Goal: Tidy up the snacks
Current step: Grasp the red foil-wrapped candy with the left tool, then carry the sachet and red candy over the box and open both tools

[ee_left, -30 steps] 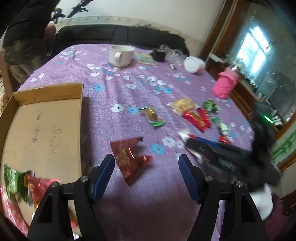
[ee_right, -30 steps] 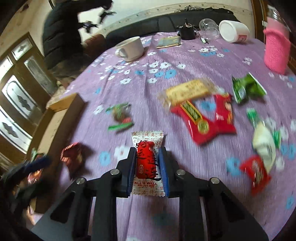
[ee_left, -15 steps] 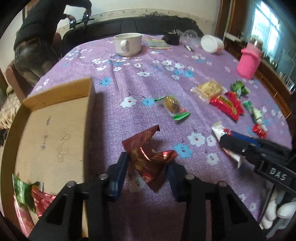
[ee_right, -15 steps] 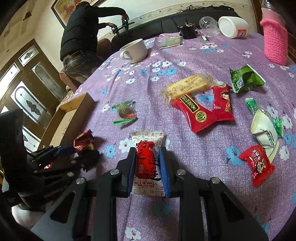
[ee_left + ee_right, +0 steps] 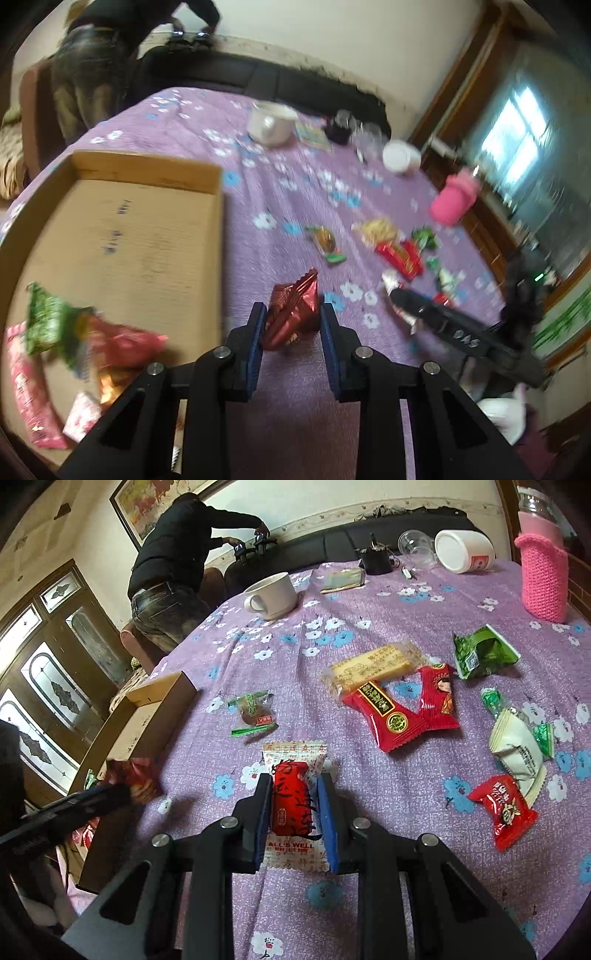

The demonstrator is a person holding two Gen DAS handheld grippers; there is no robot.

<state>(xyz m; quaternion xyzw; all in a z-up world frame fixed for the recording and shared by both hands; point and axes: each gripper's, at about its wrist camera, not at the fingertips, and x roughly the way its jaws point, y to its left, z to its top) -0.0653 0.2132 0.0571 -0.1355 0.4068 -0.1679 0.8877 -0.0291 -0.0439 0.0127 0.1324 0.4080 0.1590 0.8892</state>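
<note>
Left gripper (image 5: pixel 291 317) fingers (image 5: pixel 256 332) clamp red foil snack (image 5: pixel 291 314) just beside cardboard box (image 5: pixel 218 236).

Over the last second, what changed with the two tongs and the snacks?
The left tongs went from open around the dark red foil packet to shut on it, and have lifted it toward the cardboard box. The right tongs stayed shut on the red and white candy packet throughout. The loose snacks on the purple tablecloth and the white mug have not moved.
</note>
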